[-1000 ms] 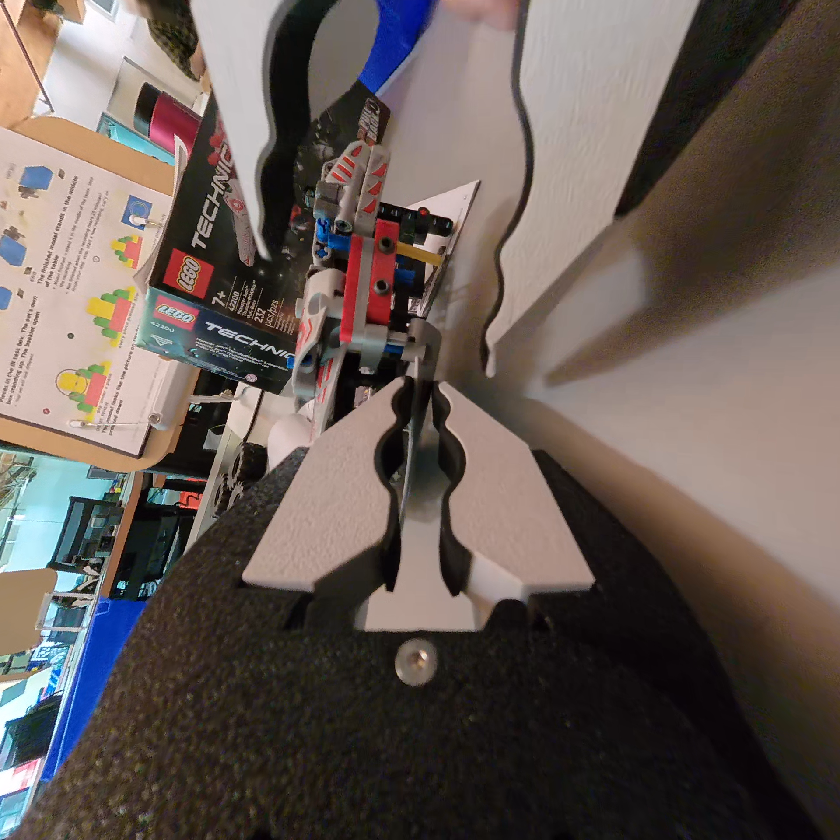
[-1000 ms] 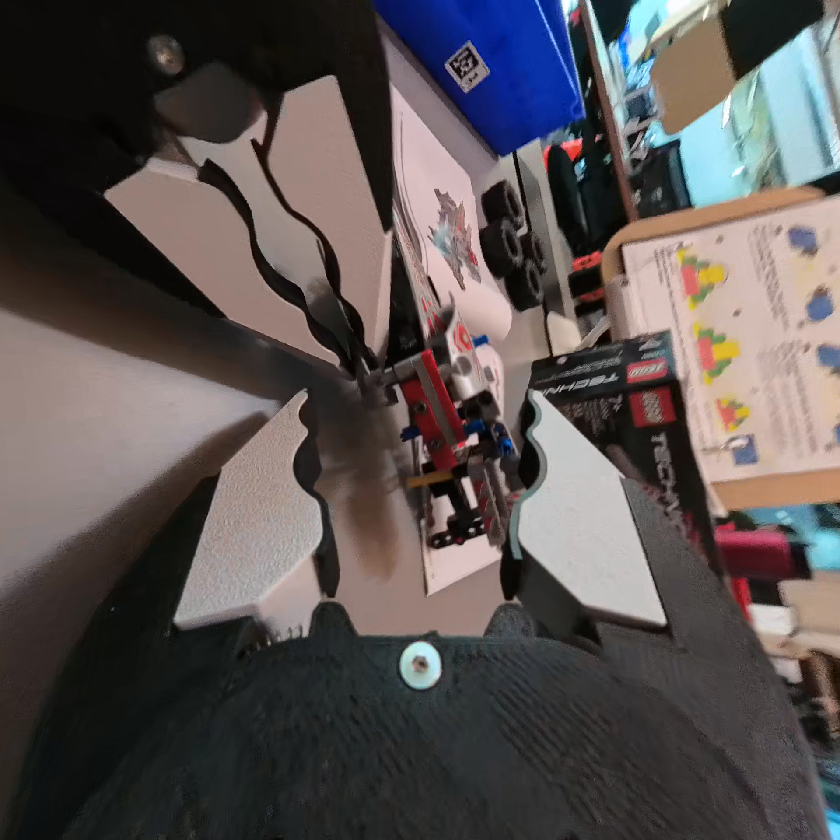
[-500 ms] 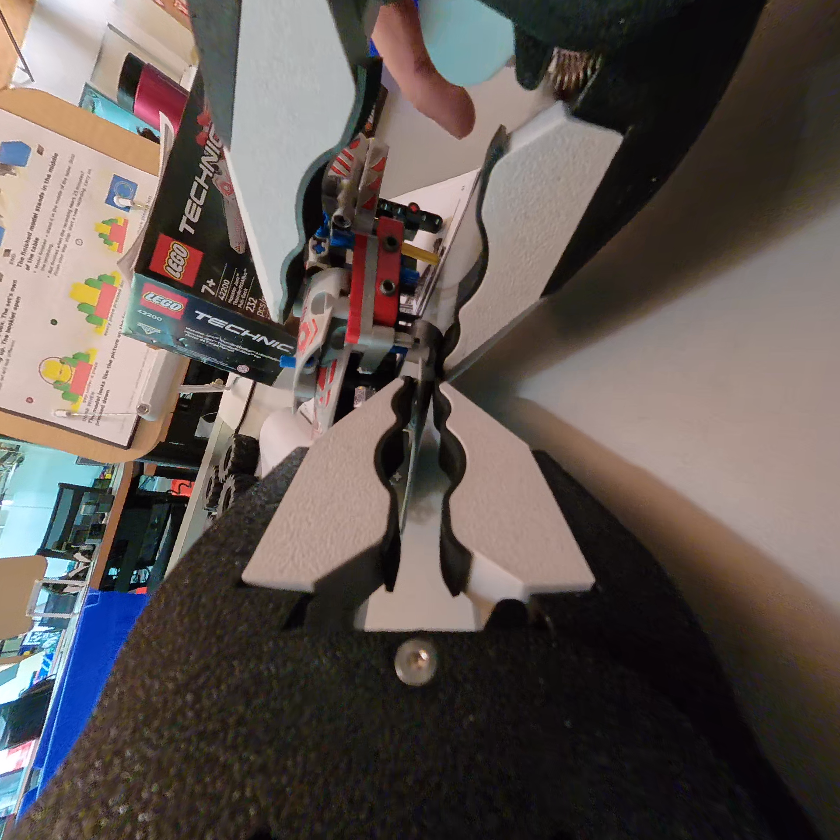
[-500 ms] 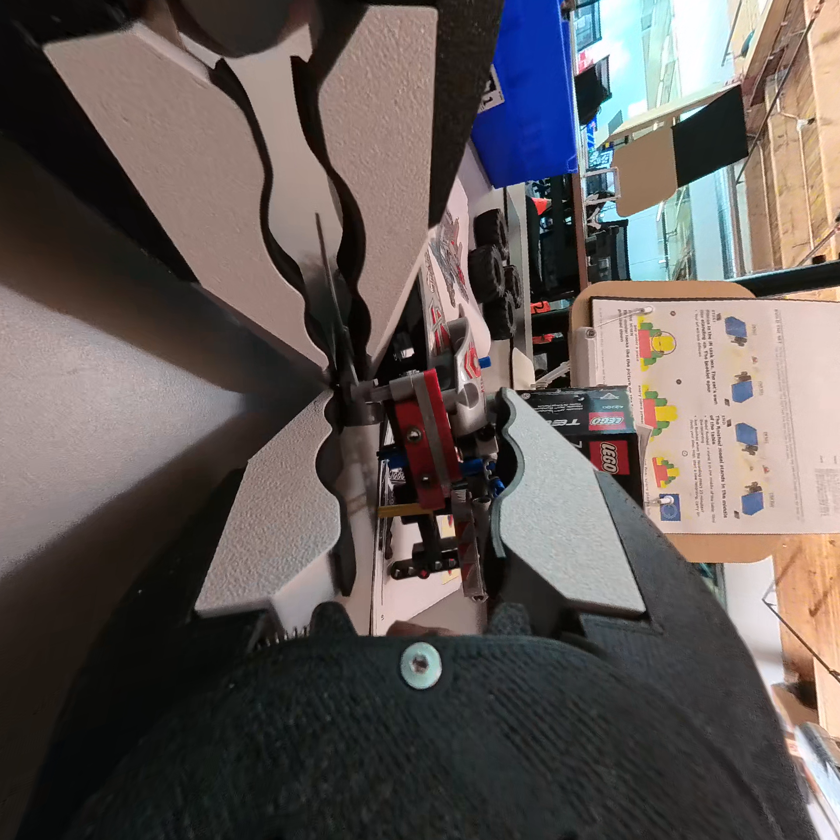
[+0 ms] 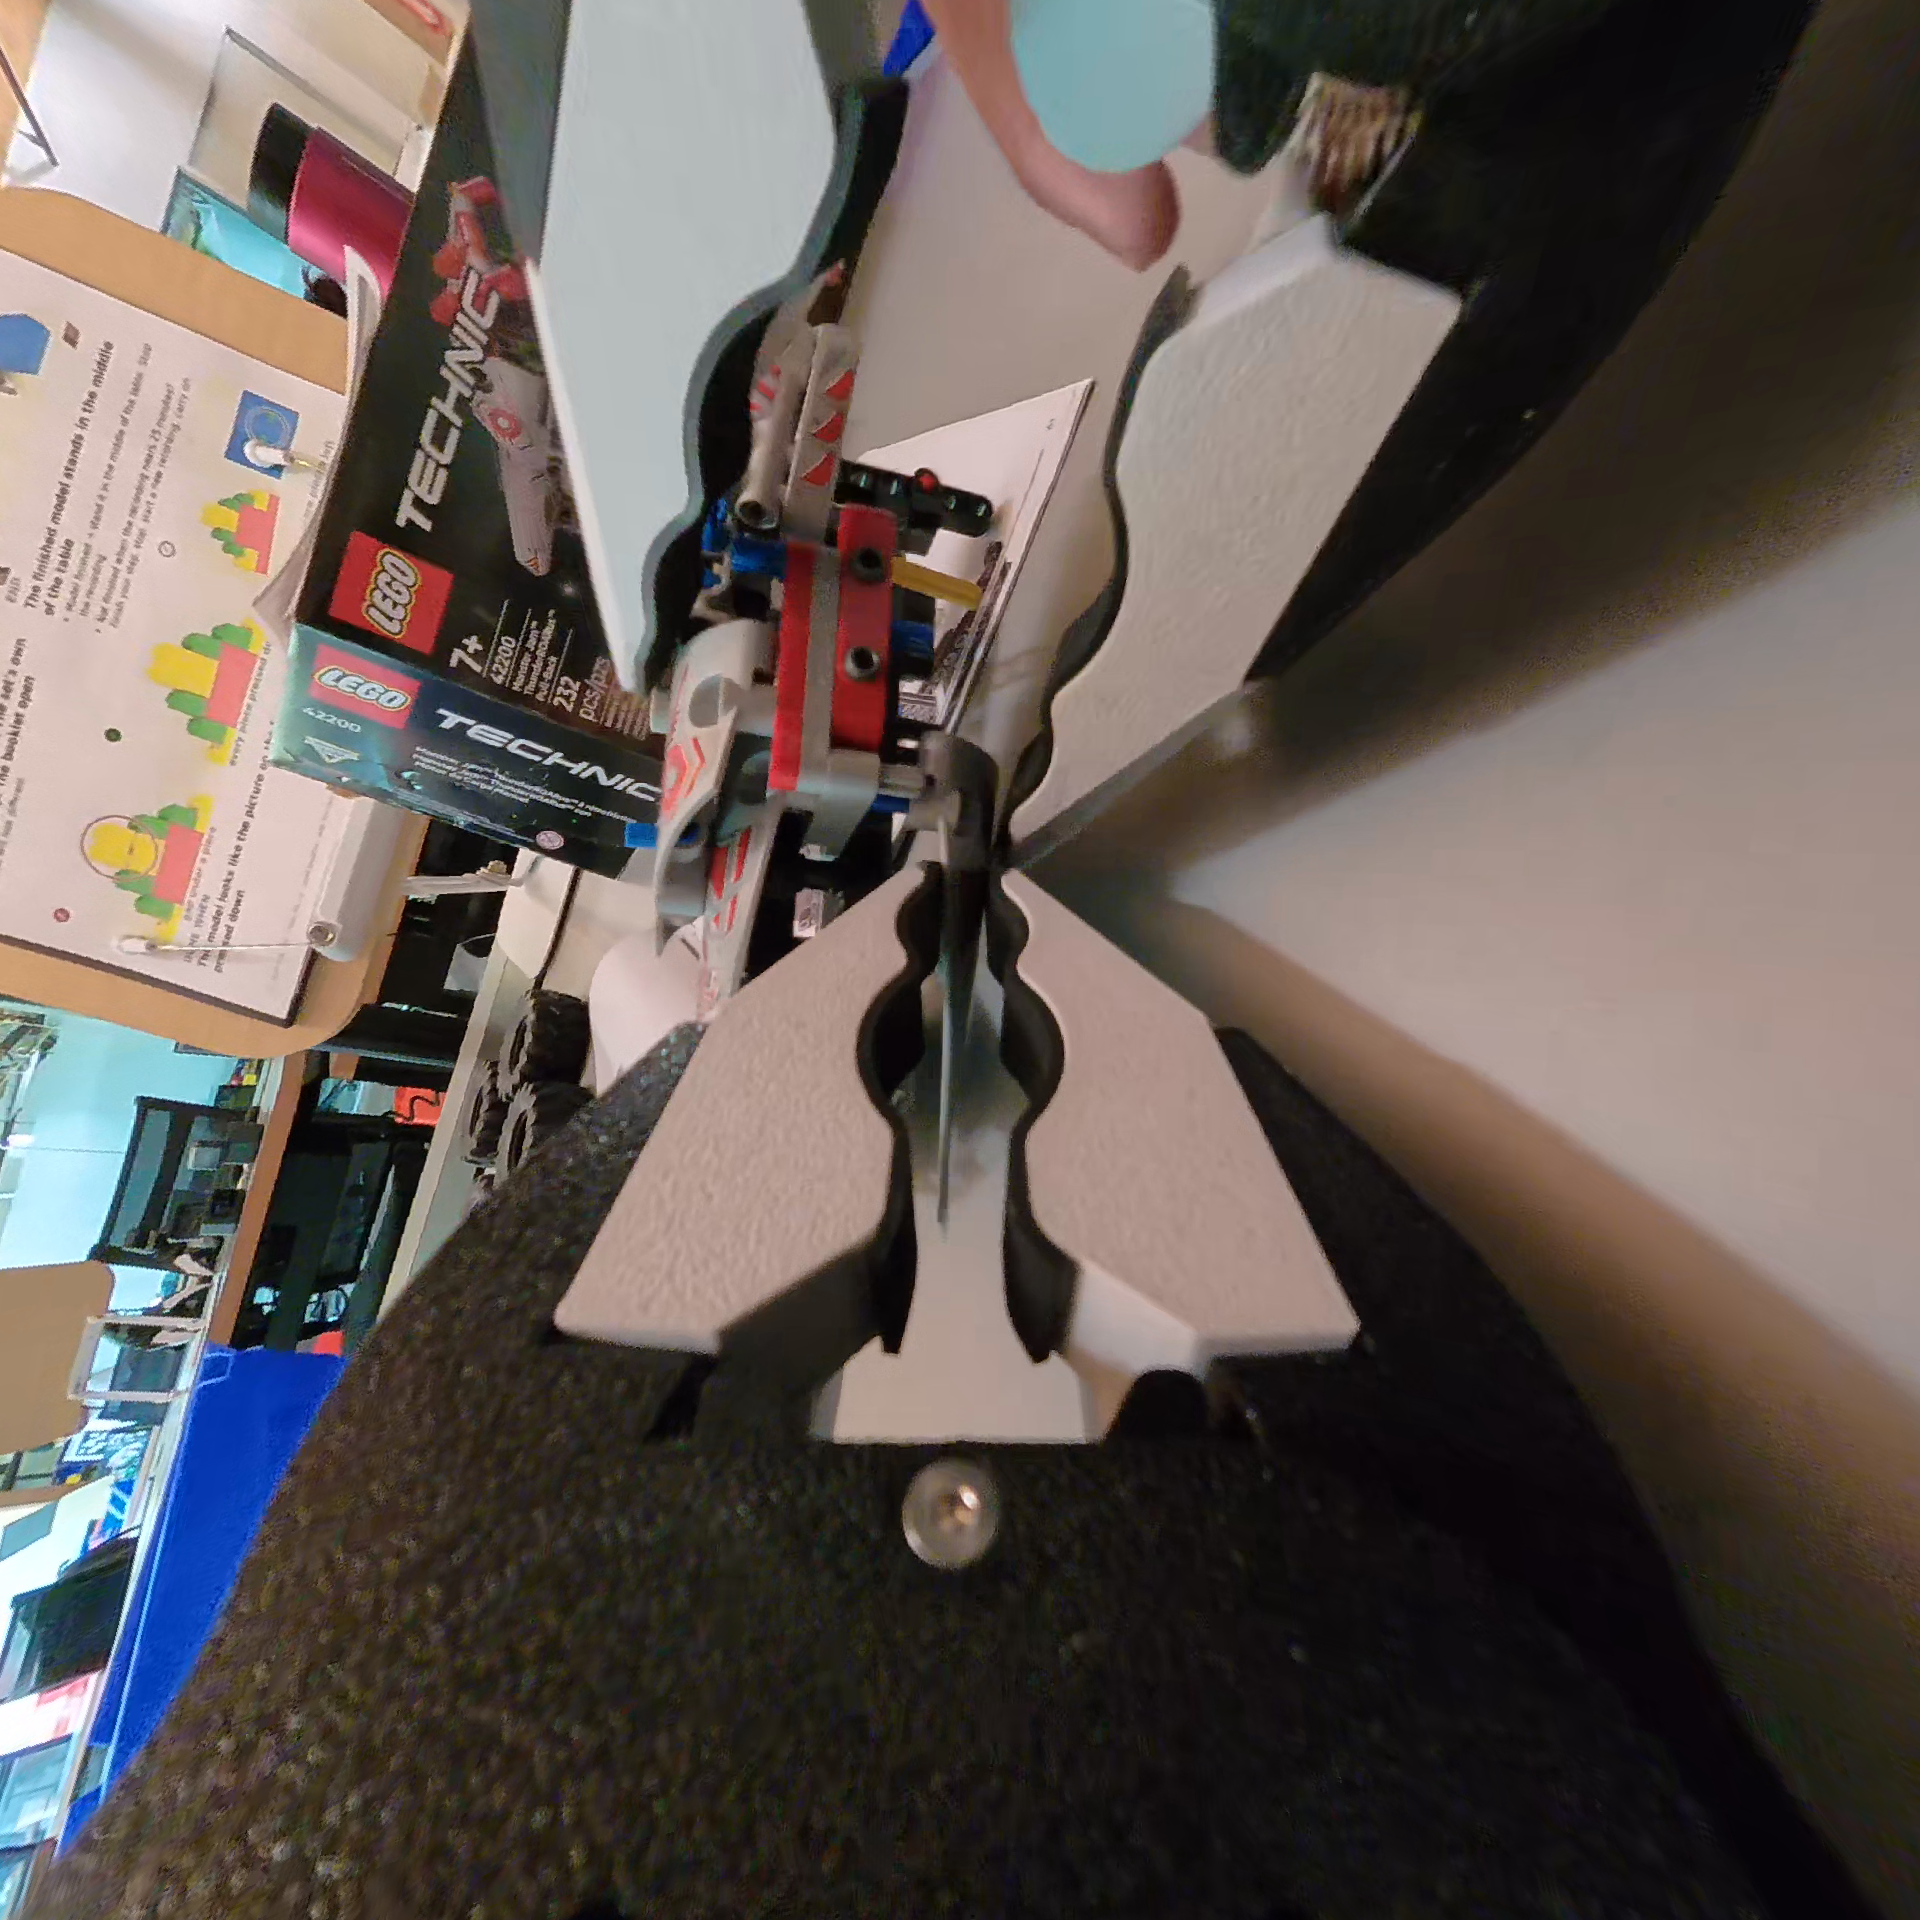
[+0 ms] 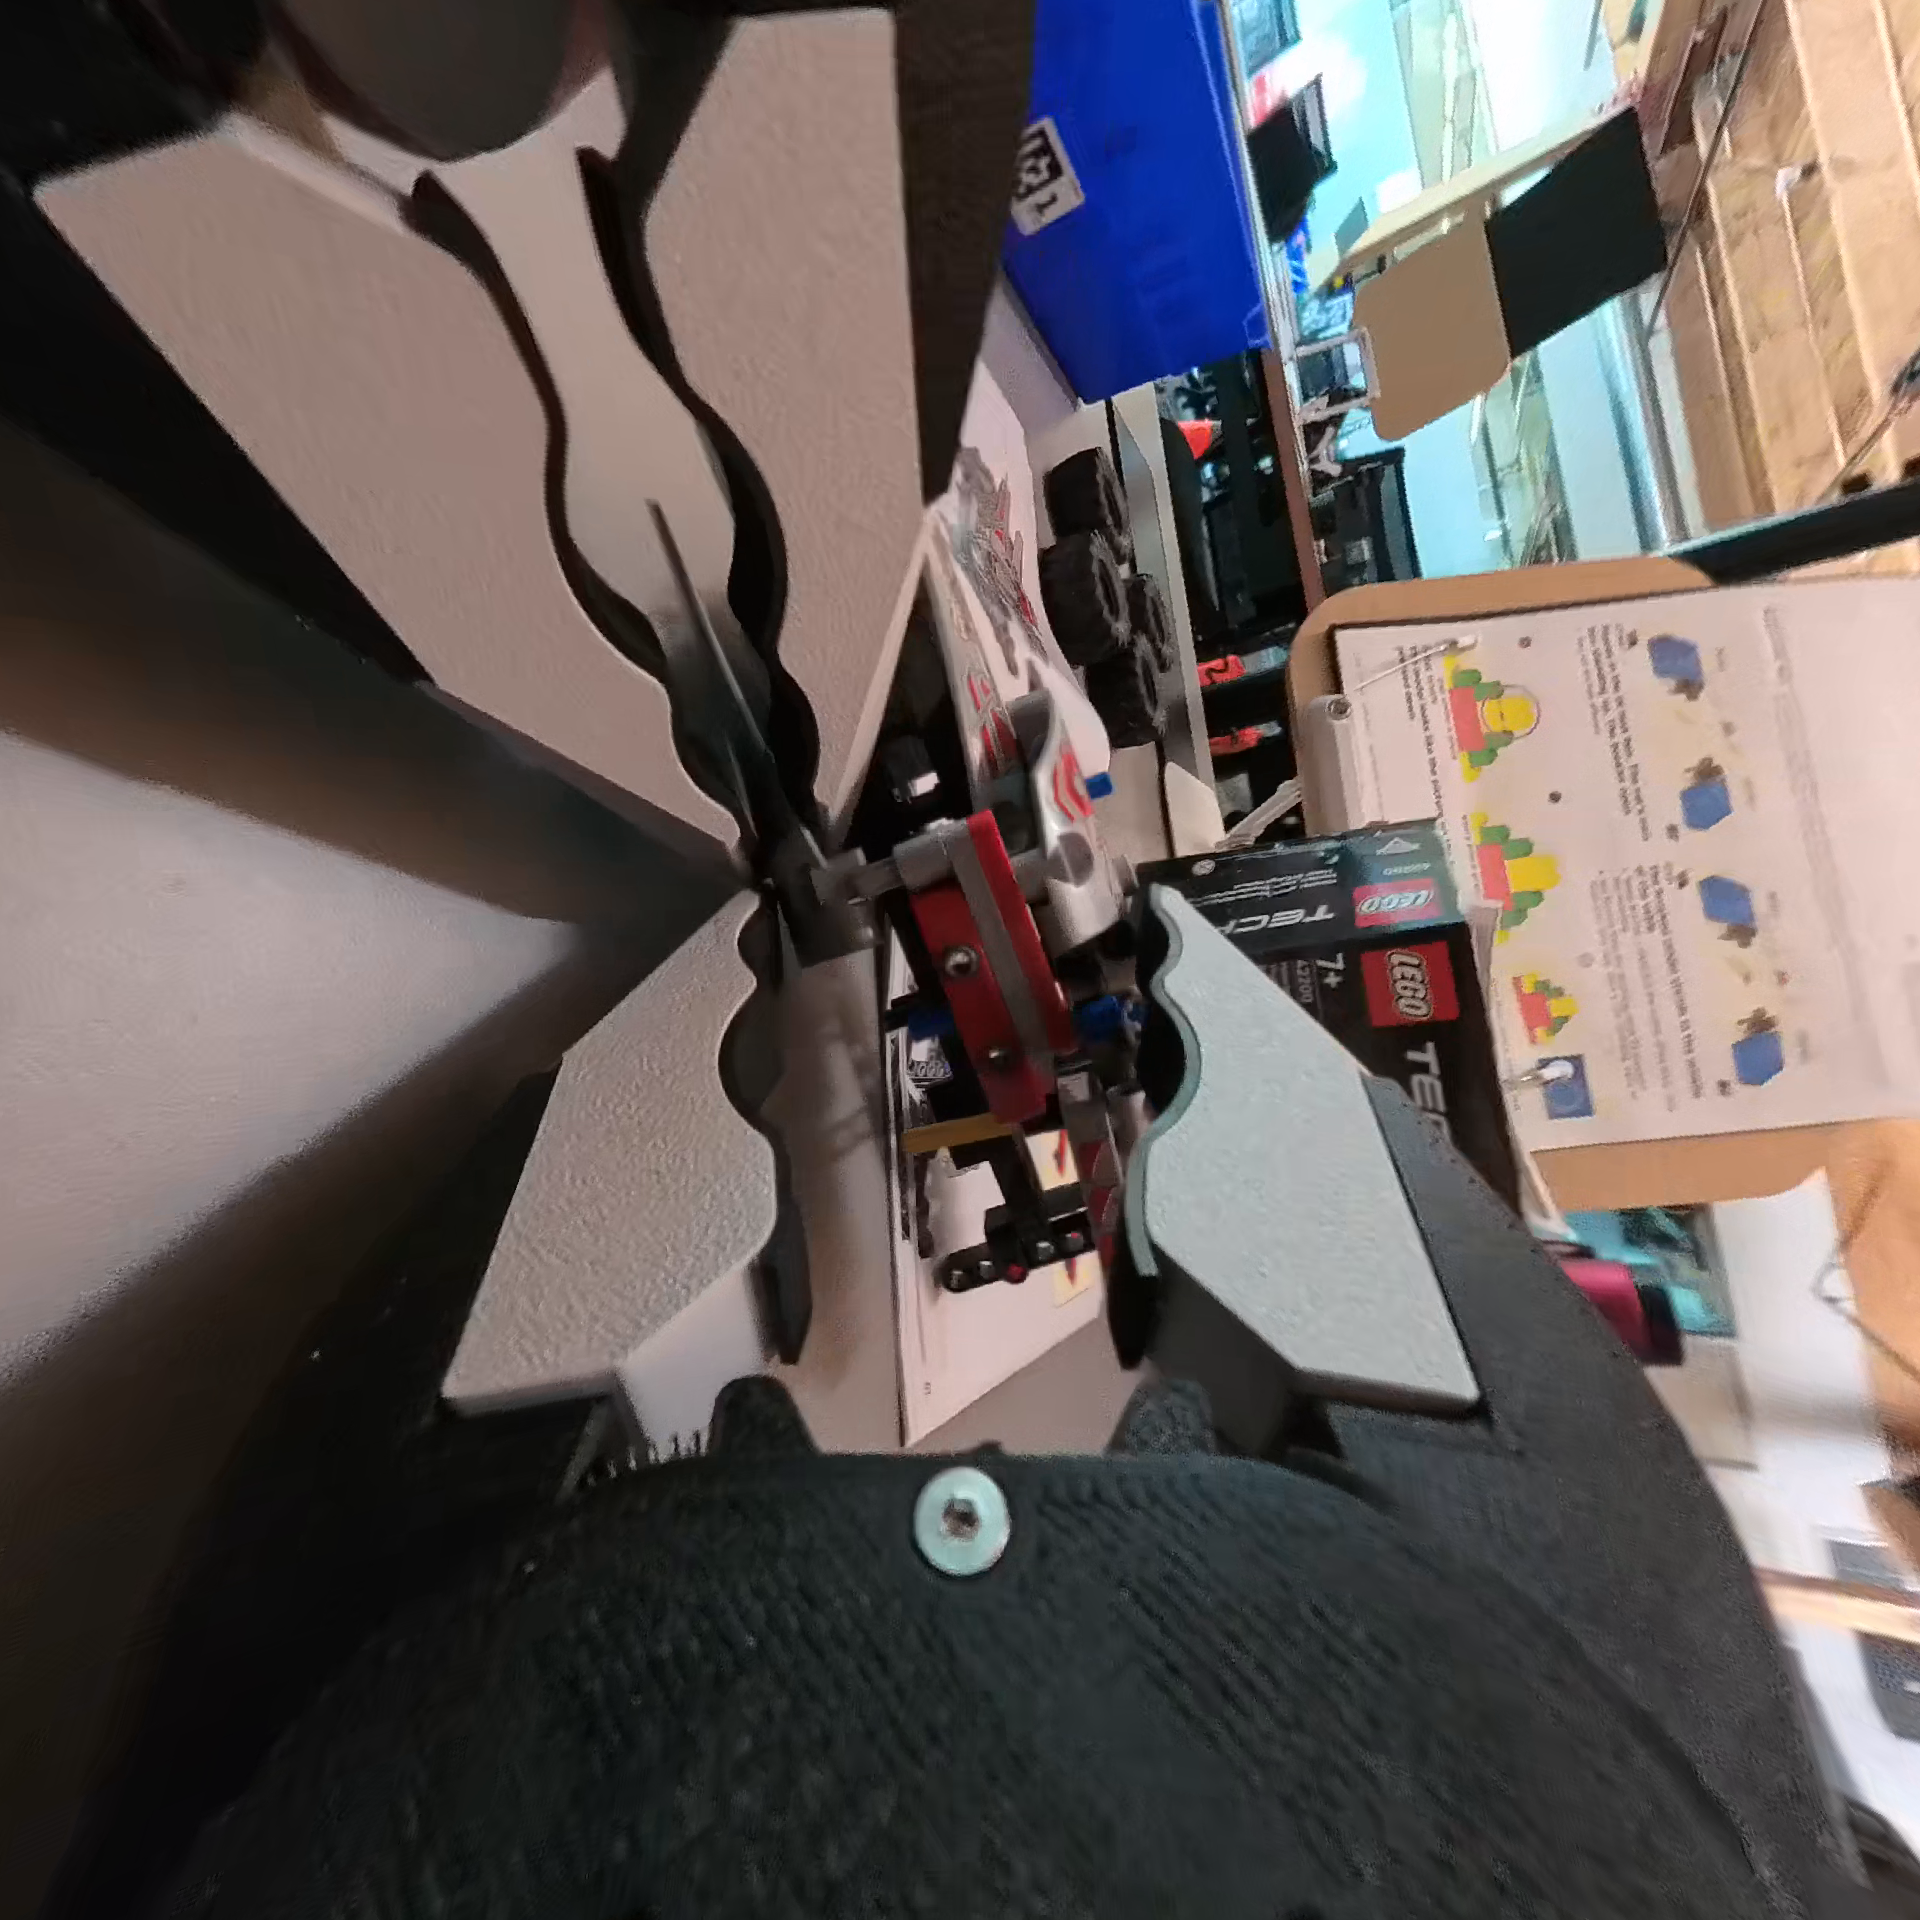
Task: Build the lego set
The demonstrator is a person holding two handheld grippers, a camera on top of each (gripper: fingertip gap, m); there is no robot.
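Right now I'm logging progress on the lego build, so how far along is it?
Partly built: the red, grey and white lego model has a body, standing over the open instruction booklet. In hand: the left gripper pinches its dark grey end piece while the open right gripper straddles the model. Left: the black wheels lie unattached.

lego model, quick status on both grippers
Left gripper shut on a grey piece at the lego model end. Right gripper open, fingers either side of the model. Nothing blocking; lego box close beside.
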